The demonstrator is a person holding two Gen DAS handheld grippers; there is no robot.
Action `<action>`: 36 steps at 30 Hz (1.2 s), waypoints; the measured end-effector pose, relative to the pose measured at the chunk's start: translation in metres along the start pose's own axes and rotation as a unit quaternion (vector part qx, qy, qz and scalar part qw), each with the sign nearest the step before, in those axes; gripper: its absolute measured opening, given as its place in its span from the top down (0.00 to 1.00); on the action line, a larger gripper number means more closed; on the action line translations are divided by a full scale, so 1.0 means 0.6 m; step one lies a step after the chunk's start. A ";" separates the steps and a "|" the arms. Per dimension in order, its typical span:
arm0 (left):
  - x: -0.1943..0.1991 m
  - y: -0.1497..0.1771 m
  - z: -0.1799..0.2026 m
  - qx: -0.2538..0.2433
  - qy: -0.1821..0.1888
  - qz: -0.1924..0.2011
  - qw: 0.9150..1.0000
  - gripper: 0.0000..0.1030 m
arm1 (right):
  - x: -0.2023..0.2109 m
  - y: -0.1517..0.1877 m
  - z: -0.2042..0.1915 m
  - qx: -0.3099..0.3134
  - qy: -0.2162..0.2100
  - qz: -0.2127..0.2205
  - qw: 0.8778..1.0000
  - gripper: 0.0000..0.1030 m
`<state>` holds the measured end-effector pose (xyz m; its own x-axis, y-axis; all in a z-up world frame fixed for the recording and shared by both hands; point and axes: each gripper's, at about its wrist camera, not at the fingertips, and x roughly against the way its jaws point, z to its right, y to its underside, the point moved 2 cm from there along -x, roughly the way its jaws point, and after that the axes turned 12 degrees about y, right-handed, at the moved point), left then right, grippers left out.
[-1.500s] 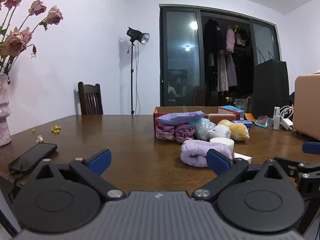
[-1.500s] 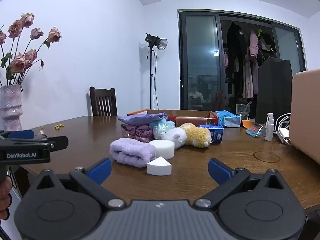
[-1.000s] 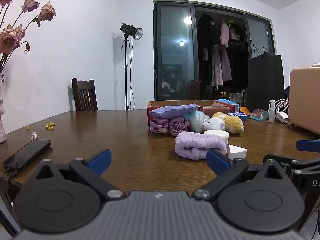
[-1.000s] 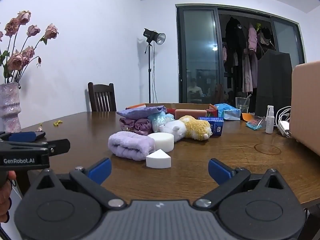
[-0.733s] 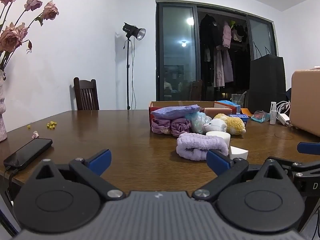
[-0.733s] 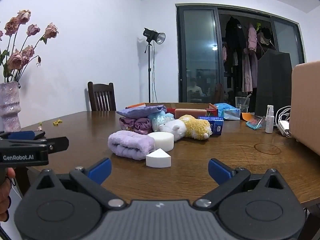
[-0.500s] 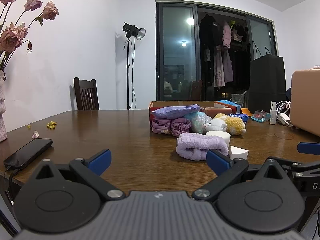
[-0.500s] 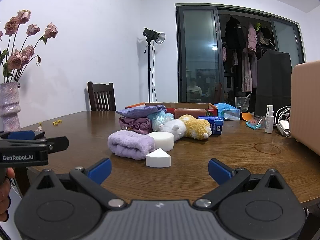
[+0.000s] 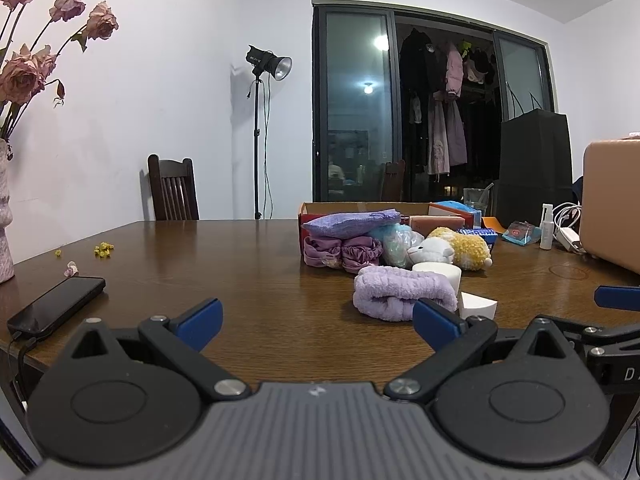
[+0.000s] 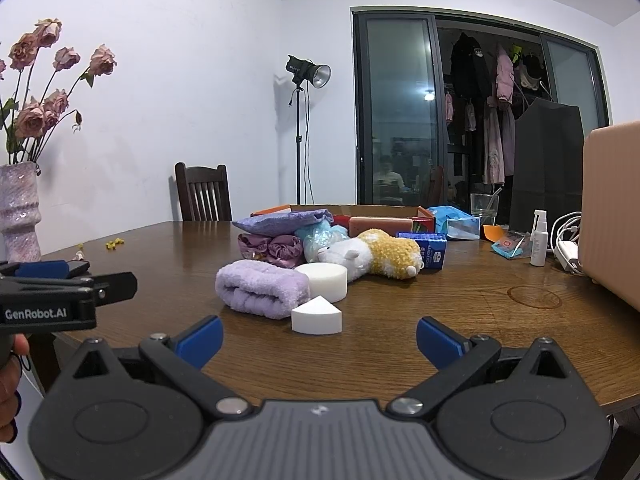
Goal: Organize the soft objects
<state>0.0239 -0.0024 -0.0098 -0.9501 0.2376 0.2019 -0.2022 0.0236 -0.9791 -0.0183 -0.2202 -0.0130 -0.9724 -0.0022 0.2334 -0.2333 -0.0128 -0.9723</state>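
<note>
White walls and a dark glass door close off the room behind your brown worktop (image 10: 460, 320), where the soft things sit bunched ahead of both grippers. Your left gripper (image 9: 316, 316) hovers at the near edge with its fingers (image 9: 199, 317) spread wide and nothing between them; your right gripper (image 10: 318, 338) does the same, fingers (image 10: 438, 342) apart and bare. From the right wrist view the rolled towel (image 10: 262, 288) lies at about 11 o'clock, touching the round sponge (image 10: 322, 281) at 12, with the wedge sponge (image 10: 316, 316) nearest you just in front of both. Behind them the plush (image 10: 376, 254) lies on its side, beside a clear bag (image 10: 322, 240), the scrunchies (image 10: 270, 249) and a purple cloth (image 10: 282, 220) resting on top of those. A box (image 10: 380, 214) stands open at the back, with a blue pack (image 10: 428, 250) at 1 o'clock. From the left wrist view the towel (image 9: 404, 294) is at 1 o'clock and a phone (image 9: 56, 306) lies at 10, near the edge. A vase (image 10: 18, 216) of pink roses stands far out at 9 o'clock.
</note>
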 end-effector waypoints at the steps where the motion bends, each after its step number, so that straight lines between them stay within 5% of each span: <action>1: 0.000 0.000 0.000 0.000 0.000 0.000 1.000 0.00 | 0.000 0.000 0.000 0.000 0.000 0.000 1.000 0.00; 36: -0.001 0.001 0.003 -0.002 0.000 0.001 1.000 0.00 | -0.002 0.000 0.003 -0.002 0.002 0.000 1.000 0.00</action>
<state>0.0238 -0.0041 -0.0104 -0.9504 0.2381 0.2003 -0.1997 0.0268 -0.9795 -0.0171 -0.2222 -0.0132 -0.9725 0.0022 0.2328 -0.2328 -0.0080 -0.9725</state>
